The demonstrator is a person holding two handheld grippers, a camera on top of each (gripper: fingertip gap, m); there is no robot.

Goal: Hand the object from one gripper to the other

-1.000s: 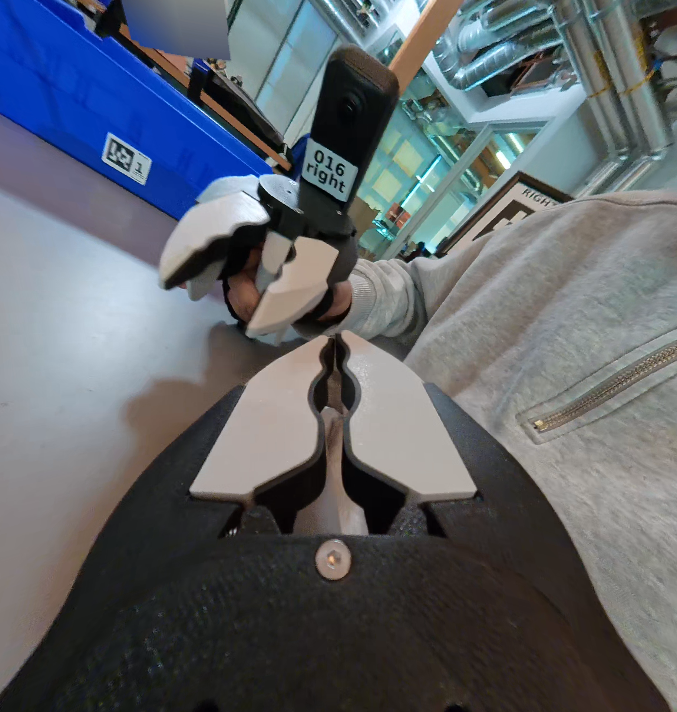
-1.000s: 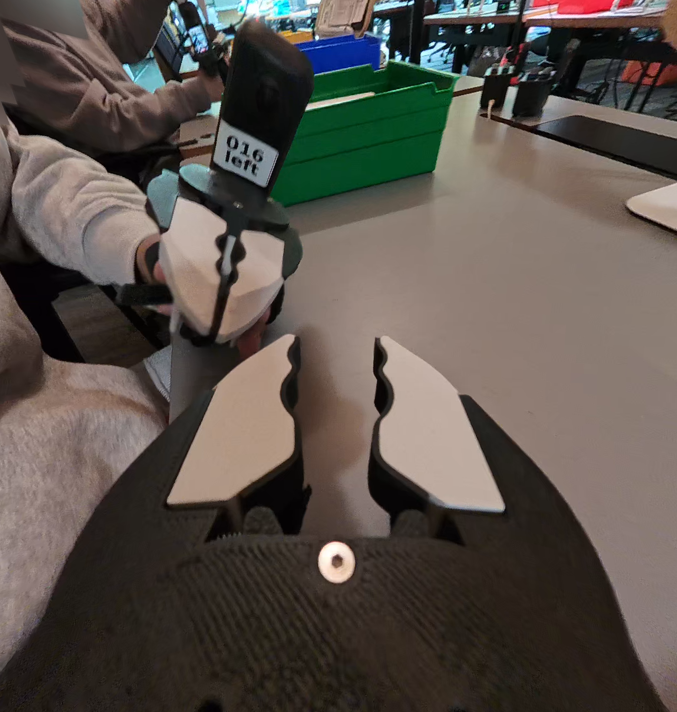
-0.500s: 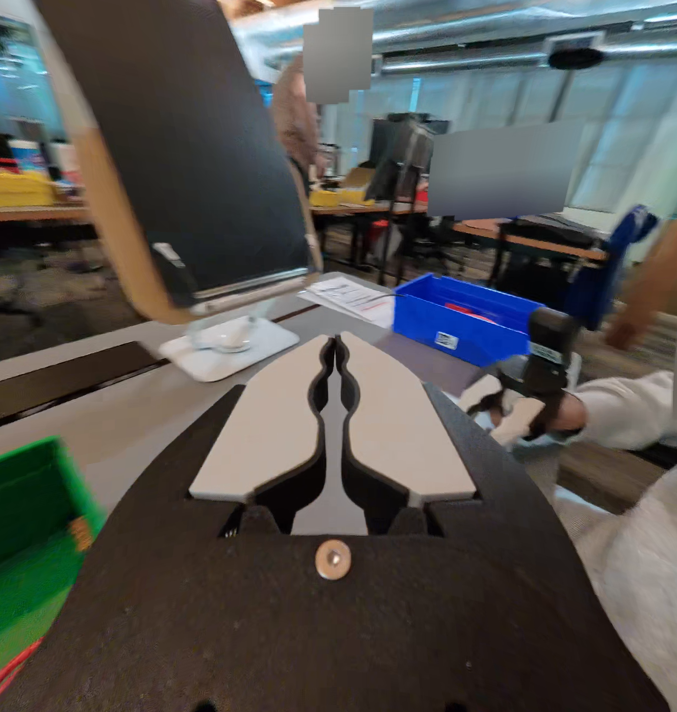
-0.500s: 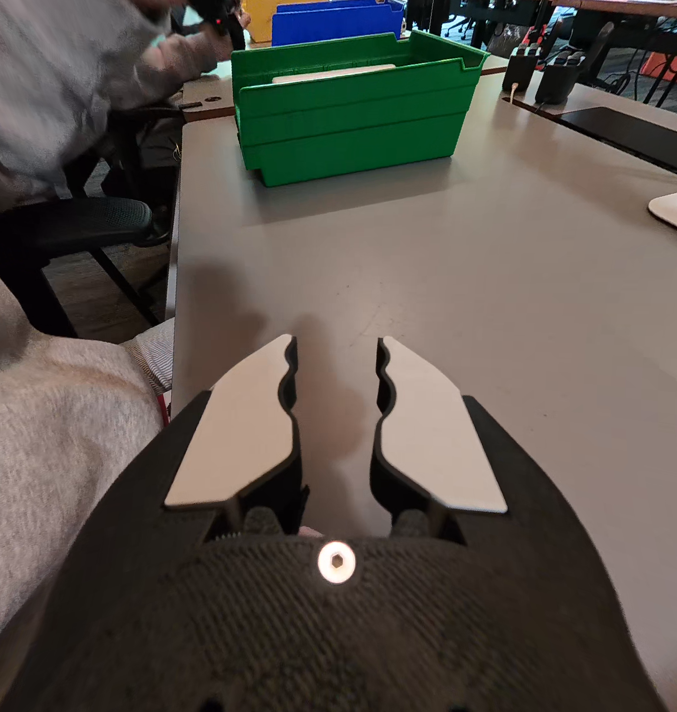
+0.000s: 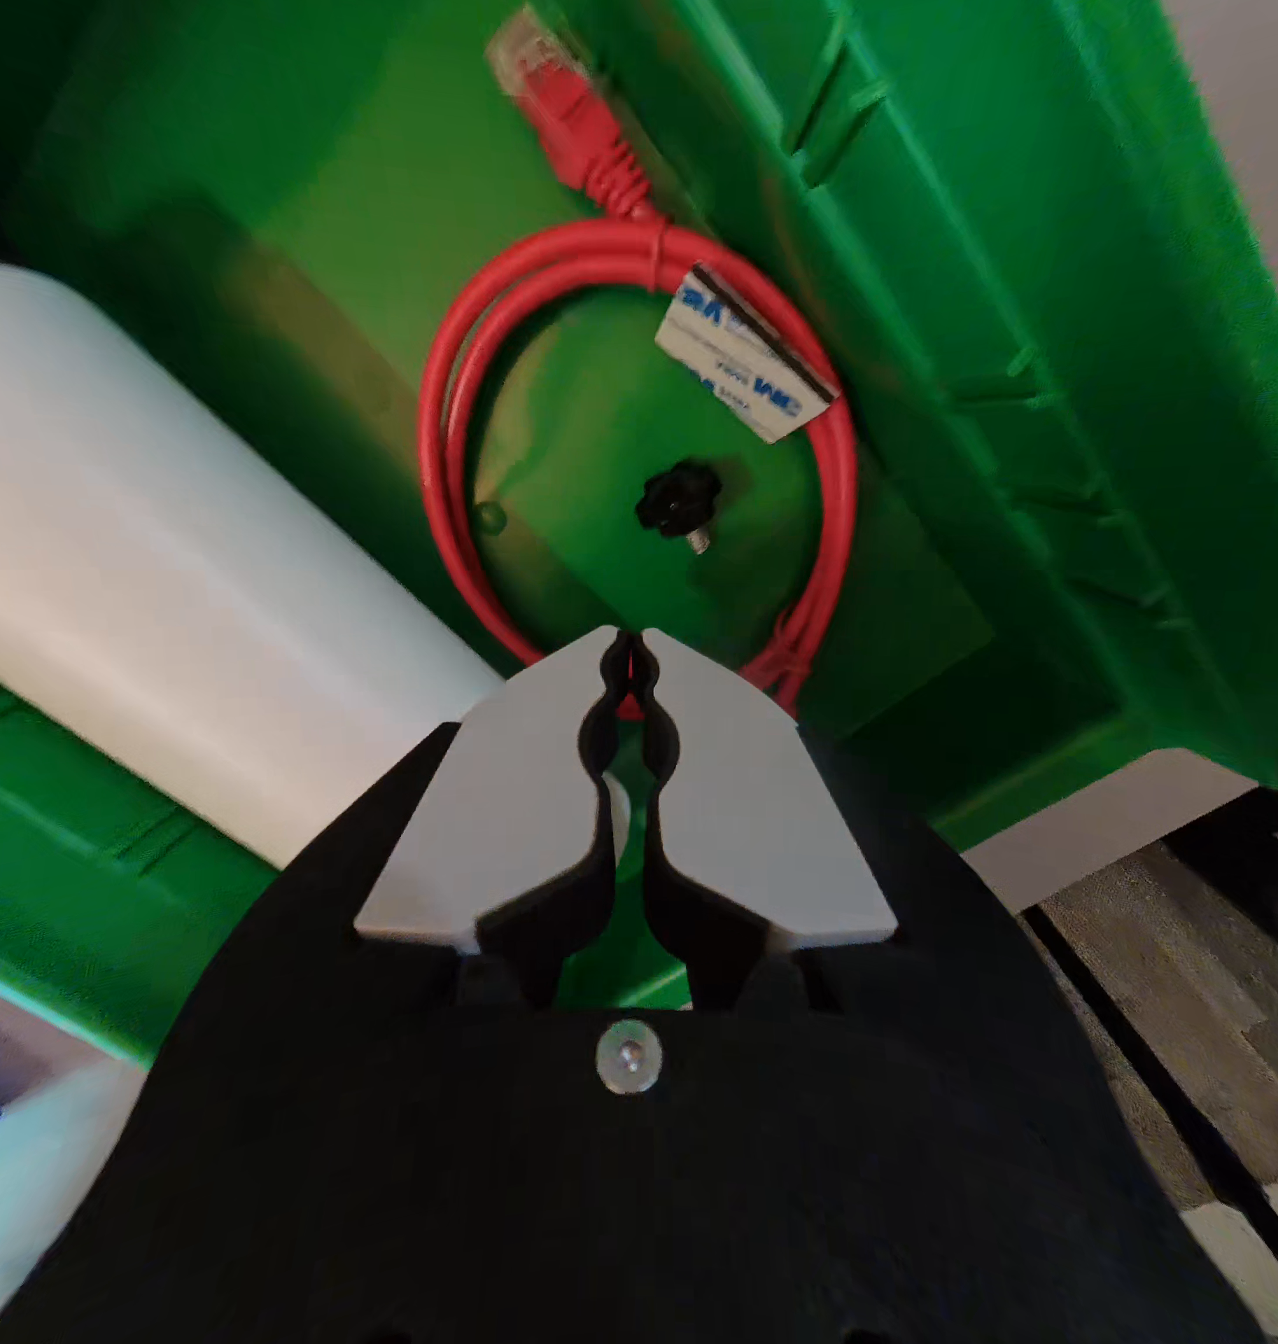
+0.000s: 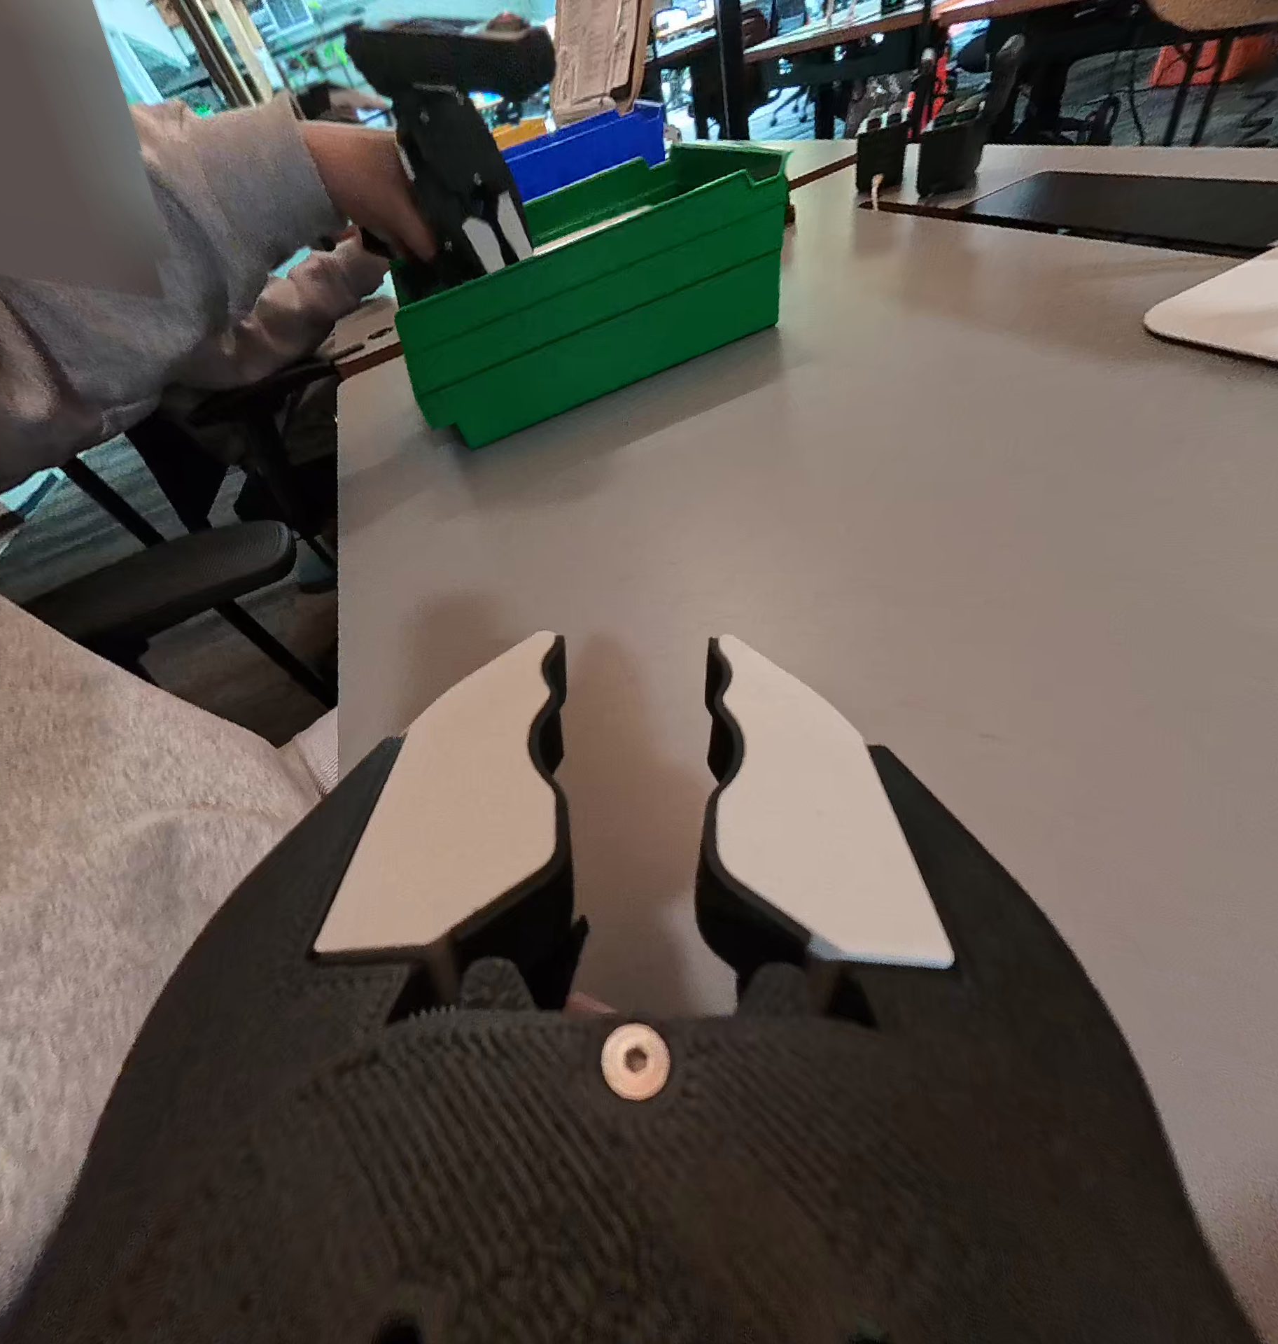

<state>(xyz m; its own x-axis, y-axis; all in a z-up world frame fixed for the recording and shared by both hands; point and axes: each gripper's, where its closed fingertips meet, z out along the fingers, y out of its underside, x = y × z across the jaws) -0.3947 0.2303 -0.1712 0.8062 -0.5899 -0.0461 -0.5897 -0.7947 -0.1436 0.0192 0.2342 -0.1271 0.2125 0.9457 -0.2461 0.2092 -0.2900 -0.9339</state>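
Note:
A coiled red network cable (image 5: 436, 436) with a clear plug (image 5: 527, 51) lies on the floor of a green bin (image 5: 985, 364). My left gripper (image 5: 630, 636) is shut and points down into the bin, its tips over the near edge of the coil. Red shows through the gap between the jaws; I cannot tell whether they touch the cable. The right wrist view shows the left gripper (image 6: 491, 240) dipped into the near-left end of the bin (image 6: 600, 327). My right gripper (image 6: 636, 647) is open and empty above the grey table (image 6: 912, 509), well short of the bin.
Inside the bin lie a large white roll (image 5: 149, 545), a white adhesive pad (image 5: 741, 356) resting on the coil and a small black knob screw (image 5: 669, 502). A white monitor base (image 6: 1239, 305) stands at the right, a blue bin (image 6: 585, 145) behind, a chair (image 6: 163, 574) at the left. Spacing between my two grippers at the tips: around 40 cm. My left gripper is the nearer one to the small black knob screw (image 5: 669, 502): about 4 cm, against 40 cm.
My left gripper has swung away from the right gripper, across the room view, and down into the green bin, still shut. My right gripper stayed open over the table.

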